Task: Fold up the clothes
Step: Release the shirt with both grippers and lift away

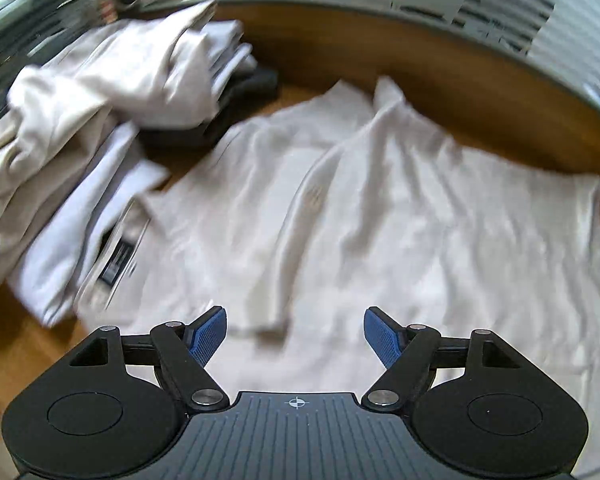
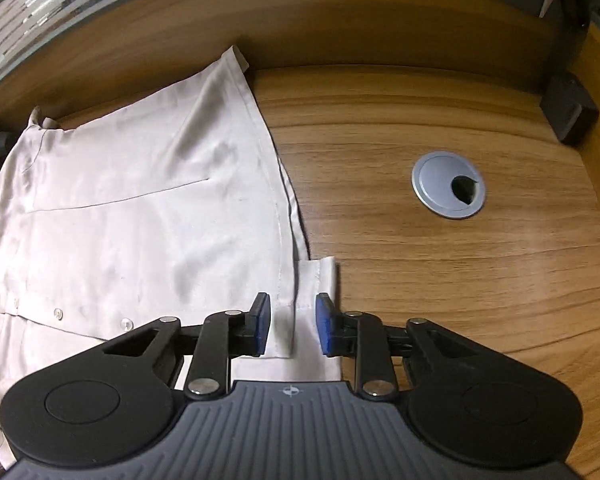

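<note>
Pale shirt [image 1: 340,208] spread flat on wooden desk [image 2: 440,112], beside heap of folded clothes [image 1: 100,92]. Left gripper [image 1: 295,334] above shirt, jaws wide apart, holding nothing. Right gripper [image 2: 293,328] half open, straddling shirt's edge, pads not pressing cloth

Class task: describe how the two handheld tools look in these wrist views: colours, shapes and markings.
Both the left tool and the right tool look alike: black linkage arms with silver pivot pins, blue textured pads, rounded black side housings, and a ribbed grey centre plate with a small white crosshair mark.
</note>
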